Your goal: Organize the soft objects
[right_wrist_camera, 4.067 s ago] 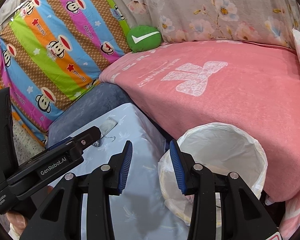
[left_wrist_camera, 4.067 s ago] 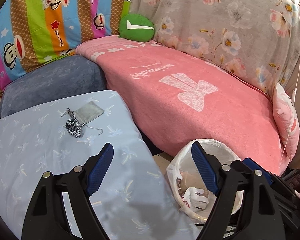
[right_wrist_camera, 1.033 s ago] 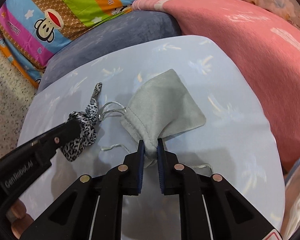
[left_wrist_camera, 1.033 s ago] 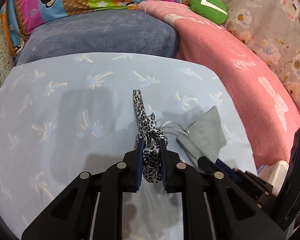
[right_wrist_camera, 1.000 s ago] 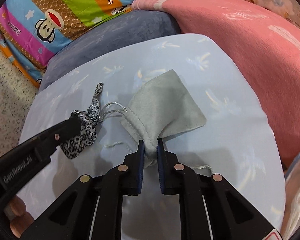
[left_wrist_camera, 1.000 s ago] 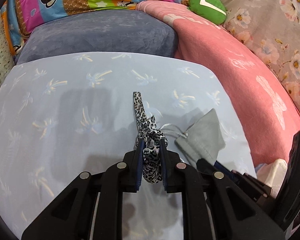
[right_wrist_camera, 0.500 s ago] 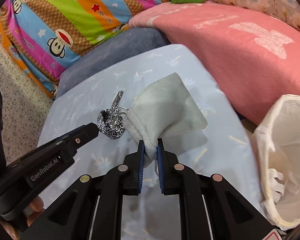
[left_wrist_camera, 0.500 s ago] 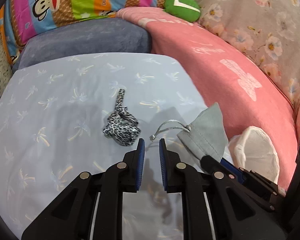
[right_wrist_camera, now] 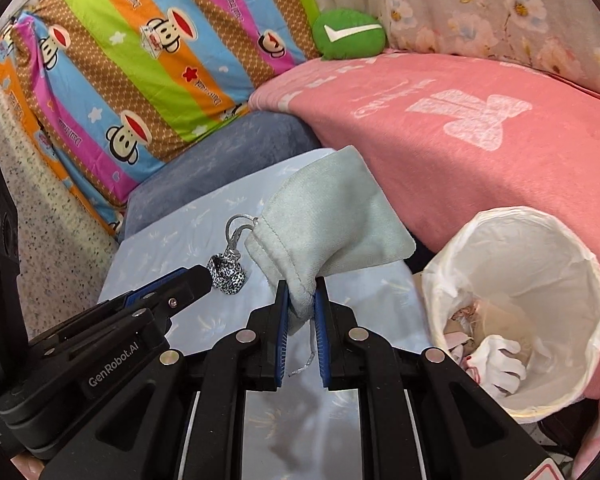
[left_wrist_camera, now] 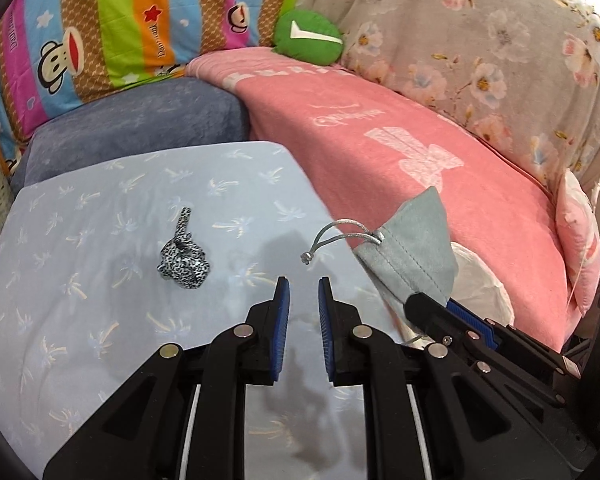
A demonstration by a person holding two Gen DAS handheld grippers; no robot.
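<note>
A grey drawstring pouch (right_wrist_camera: 324,216) hangs lifted above the pale blue tabletop (left_wrist_camera: 100,320), pinched by its gathered mouth in the right claw (right_wrist_camera: 301,300), probably so it can be opened or carried. At ten o'clock from it, a leopard-print scrunchie (left_wrist_camera: 184,264) lies loose on the tabletop. The left claw (left_wrist_camera: 303,300) is empty, pads nearly together. A white-lined bin (right_wrist_camera: 540,240) waits at four o'clock.

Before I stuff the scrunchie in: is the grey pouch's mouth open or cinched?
Cinched, it seems: the grey drawstring pouch shows a gathered, puckered neck, cord loops hanging out, pinched in the right gripper.
</note>
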